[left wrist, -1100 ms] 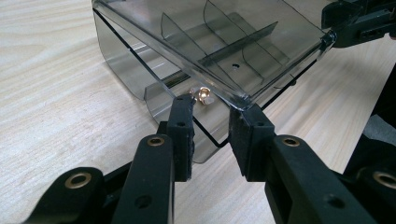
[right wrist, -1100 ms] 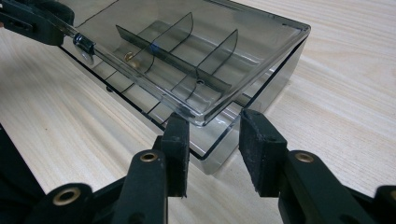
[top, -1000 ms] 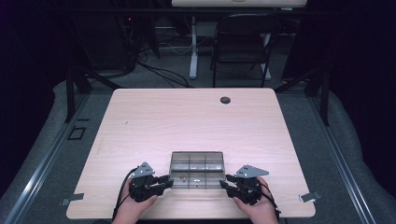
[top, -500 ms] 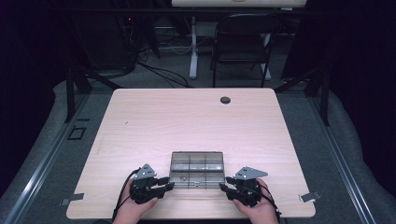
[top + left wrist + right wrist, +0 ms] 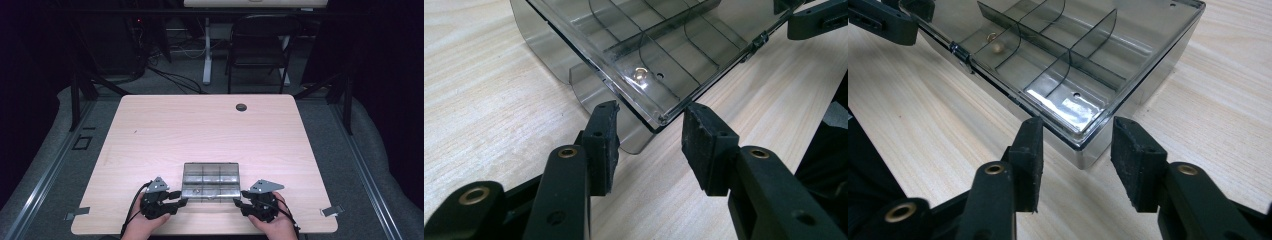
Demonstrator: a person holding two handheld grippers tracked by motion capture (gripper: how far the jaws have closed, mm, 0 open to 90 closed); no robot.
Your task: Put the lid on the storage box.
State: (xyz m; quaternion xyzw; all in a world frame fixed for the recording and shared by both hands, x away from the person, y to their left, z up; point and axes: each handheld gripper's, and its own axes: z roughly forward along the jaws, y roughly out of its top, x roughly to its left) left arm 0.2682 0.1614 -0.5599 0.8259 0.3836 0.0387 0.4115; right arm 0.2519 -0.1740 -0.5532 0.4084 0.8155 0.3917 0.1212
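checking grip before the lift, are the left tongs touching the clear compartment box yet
Apart. In the left gripper view the left tongs stand open astride the near corner of the clear compartment box, with bare table showing between each pad and the plastic.

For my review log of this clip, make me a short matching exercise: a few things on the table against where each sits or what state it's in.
Things:
1. left tool
2. right tool
3. clear divider box
4. dark round grommet

Places or states:
A. far edge of the table, right of centre
B. open at the box's near-right corner
C. near edge, between both tools
D. open at the box's near-left corner

Pairs: 1-D, 2-B, 3-C, 4-A
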